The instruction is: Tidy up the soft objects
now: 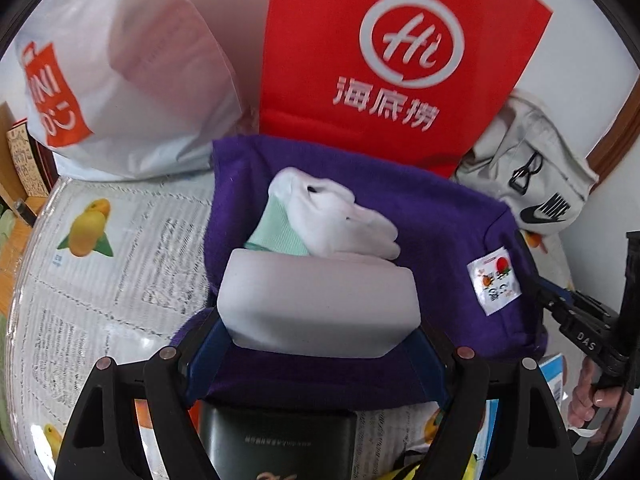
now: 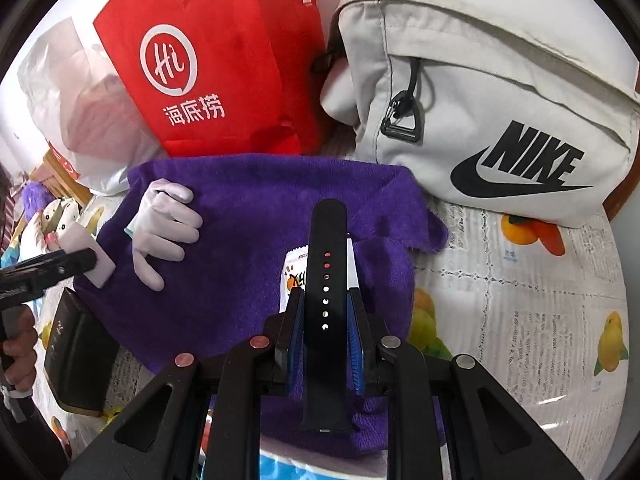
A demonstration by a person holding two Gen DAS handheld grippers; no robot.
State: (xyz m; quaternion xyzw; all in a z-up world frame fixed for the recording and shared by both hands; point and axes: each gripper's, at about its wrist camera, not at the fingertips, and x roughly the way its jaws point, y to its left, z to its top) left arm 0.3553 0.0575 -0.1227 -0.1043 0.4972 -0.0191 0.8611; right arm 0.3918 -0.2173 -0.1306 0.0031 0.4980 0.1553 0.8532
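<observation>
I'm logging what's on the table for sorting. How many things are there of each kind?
Bags: 3 (red paper bag, white plastic bag, grey Nike bag)
Towels: 1 (purple towel)
Gloves: 1 (white glove)
Foam blocks: 1
Watch straps: 1
Black boxes: 1
Total: 8

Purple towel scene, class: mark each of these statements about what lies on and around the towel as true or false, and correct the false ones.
1. The right gripper is shut on a black watch strap. True.
2. The left gripper holds a white foam block. True.
3. The white glove lies on the off-white Nike bag. False: it lies on the purple towel.
4. The red paper bag stands behind the towel. True.
5. The towel is green. False: it is purple.
6. The Nike bag is black with a white logo. False: it is off-white with a black logo.
</observation>
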